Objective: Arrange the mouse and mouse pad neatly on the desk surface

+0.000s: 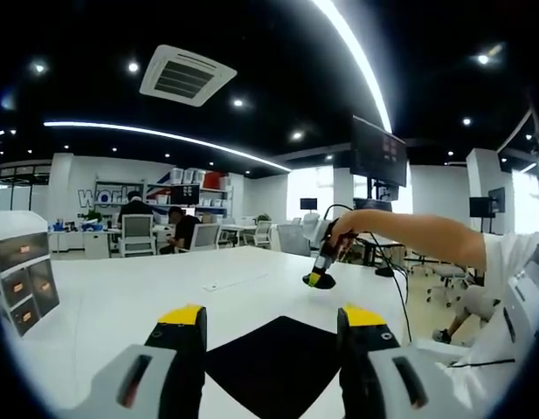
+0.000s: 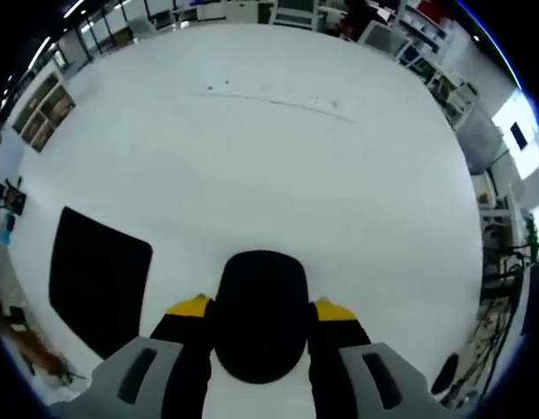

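Note:
A black mouse pad (image 1: 278, 362) lies flat on the white desk (image 1: 120, 305), turned corner-on, just beyond my left gripper (image 1: 272, 316). That gripper is open, its yellow-tipped jaws wide apart with nothing between them. Farther along the desk a person's arm holds my right gripper (image 1: 320, 272) down on the black mouse (image 1: 319, 281). In the right gripper view the mouse (image 2: 259, 314) sits between the jaws of the right gripper (image 2: 262, 307), which close against both its sides. The mouse pad (image 2: 99, 279) lies to the left of it, a gap of bare desk (image 2: 278, 175) between them.
A small white drawer cabinet (image 1: 20, 271) stands at the desk's left edge. A thin cable (image 1: 398, 292) runs off the right side. Office chairs (image 1: 136, 234), seated people and a hanging monitor (image 1: 378, 150) are far behind. A faint seam (image 2: 278, 98) crosses the desk.

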{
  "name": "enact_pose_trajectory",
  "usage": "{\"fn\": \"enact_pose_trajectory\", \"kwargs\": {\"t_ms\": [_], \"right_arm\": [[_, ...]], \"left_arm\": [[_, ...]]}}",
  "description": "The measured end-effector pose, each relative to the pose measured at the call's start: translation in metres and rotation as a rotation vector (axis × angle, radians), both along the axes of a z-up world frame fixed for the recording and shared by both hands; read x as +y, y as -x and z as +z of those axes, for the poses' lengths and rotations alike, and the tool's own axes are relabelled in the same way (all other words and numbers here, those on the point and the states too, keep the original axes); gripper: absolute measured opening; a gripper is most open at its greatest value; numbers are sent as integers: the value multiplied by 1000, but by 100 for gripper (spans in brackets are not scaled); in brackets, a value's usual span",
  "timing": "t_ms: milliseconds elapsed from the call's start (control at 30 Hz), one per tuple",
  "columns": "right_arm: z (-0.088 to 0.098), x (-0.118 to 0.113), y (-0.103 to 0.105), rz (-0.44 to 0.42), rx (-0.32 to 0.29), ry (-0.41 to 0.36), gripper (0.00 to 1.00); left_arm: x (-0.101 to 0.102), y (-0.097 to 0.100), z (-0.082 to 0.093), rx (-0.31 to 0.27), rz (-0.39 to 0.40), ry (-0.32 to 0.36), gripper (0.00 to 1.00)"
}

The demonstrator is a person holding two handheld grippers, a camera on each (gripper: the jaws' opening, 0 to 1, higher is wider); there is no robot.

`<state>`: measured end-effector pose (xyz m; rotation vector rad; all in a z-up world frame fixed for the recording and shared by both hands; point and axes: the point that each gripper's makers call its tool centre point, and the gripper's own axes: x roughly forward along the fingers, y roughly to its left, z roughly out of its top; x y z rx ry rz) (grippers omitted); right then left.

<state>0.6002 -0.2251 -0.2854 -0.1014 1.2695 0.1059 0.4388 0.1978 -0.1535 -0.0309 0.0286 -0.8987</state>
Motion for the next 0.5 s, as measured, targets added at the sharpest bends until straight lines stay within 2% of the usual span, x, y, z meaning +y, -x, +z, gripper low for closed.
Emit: {"fn": "enact_pose_trajectory", "kwargs": {"t_ms": [233,433,500], "right_arm": [[0,14,-5,42,-4,-11,41],[-4,31,-1,76,2,-12,41],[-9,44,9,93,2,-13,41]], "left_arm": [[2,-1,1,-1,2,3,61],[1,0,0,0,1,2,61],[1,0,0,0,1,2,61]]}}
